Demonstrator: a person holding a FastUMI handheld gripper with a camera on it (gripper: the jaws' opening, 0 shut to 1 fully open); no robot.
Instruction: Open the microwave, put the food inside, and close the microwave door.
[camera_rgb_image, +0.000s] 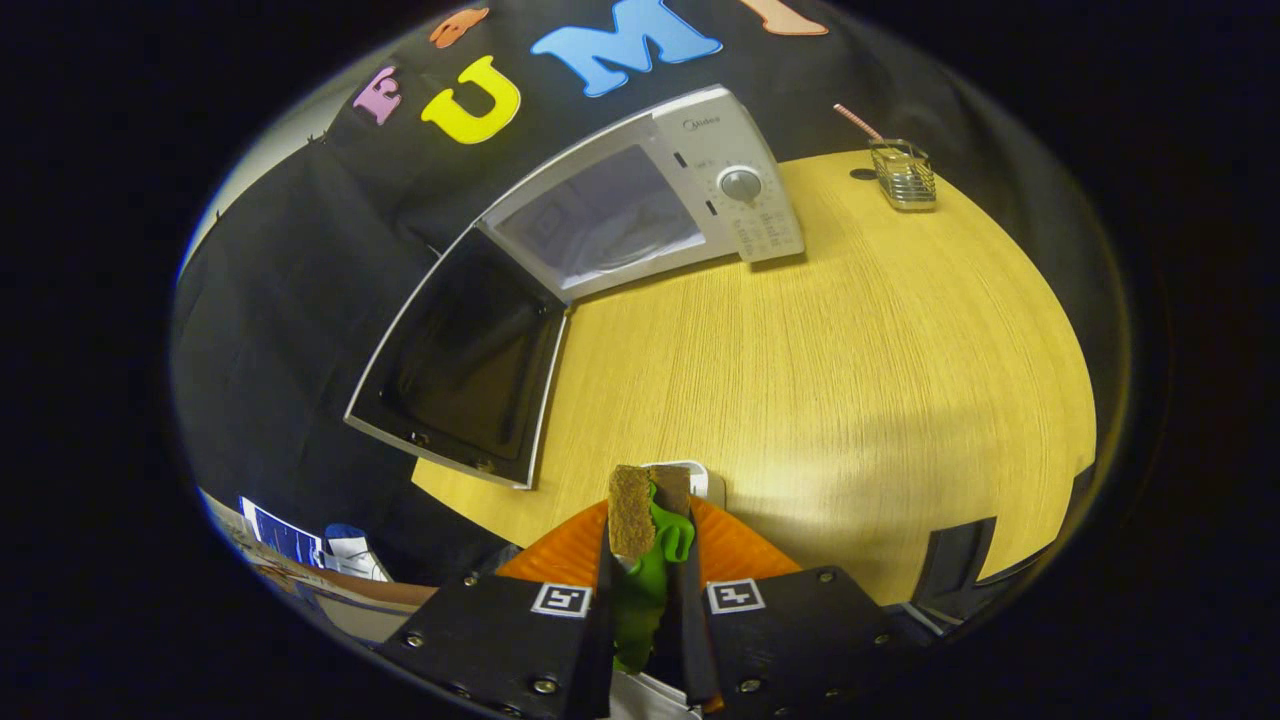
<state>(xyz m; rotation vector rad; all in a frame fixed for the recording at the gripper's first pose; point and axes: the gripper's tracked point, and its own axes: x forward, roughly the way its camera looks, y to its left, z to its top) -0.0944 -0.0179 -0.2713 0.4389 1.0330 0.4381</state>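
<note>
- Gripper view: the gripper (650, 545) is sitting low over a pale wooden table (850, 350), its two fingers nearly closed and pressing from both sides on a green toy food piece (650, 580).
- The food is looking like smooth moulded plastic with a curled stem; it is standing upright between the fingers, above an orange plate (745, 550) with a ribbed rim. A small white object is showing just beyond the fingertips; what it is cannot be told.
- By judgement, the toy is light and stiff but slippery, so a hold across its thick middle would be suiting it better than the thin stem.
- Well beyond the fingers, a white microwave (740, 190) is standing at the table's far side with a round dial on its panel.
- Its dark glass door (465, 360) is hanging wide open, showing the pale boxy cavity.
- A small wire holder (903, 175) with a straw is standing apart, near the far table edge.
</note>
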